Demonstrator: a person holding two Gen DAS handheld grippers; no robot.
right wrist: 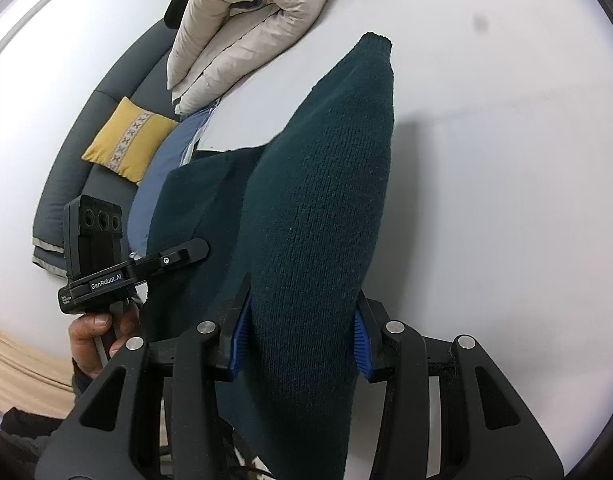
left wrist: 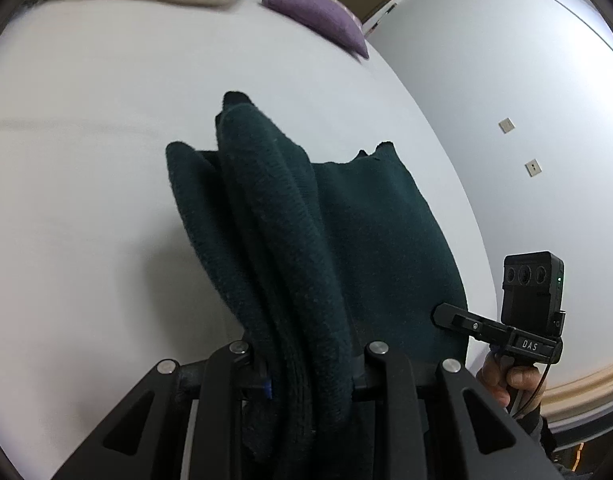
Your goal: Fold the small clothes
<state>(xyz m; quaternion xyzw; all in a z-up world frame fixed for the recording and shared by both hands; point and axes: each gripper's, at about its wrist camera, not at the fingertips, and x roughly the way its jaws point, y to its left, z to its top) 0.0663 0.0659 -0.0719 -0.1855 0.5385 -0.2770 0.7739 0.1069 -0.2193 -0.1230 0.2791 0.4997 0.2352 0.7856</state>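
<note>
A dark teal knitted garment (left wrist: 290,208) hangs lifted over the white bed surface (left wrist: 86,160), stretched between both grippers. In the left wrist view my left gripper (left wrist: 306,356) is shut on a thick bunched fold of it, and a flat panel spreads right to my right gripper (left wrist: 450,316), which grips its edge. In the right wrist view my right gripper (right wrist: 302,340) is shut on a rounded fold of the garment (right wrist: 326,184), with blue pads (right wrist: 242,336) pressing both sides. My left gripper (right wrist: 194,250) holds the far left edge there.
A folded cream duvet (right wrist: 246,20) and a purple cushion (left wrist: 318,16) lie at the far side of the bed. A blue cloth (right wrist: 162,172), a yellow cushion (right wrist: 126,140) and a grey sofa (right wrist: 66,160) sit on the left. A hand (right wrist: 94,332) holds each gripper's handle.
</note>
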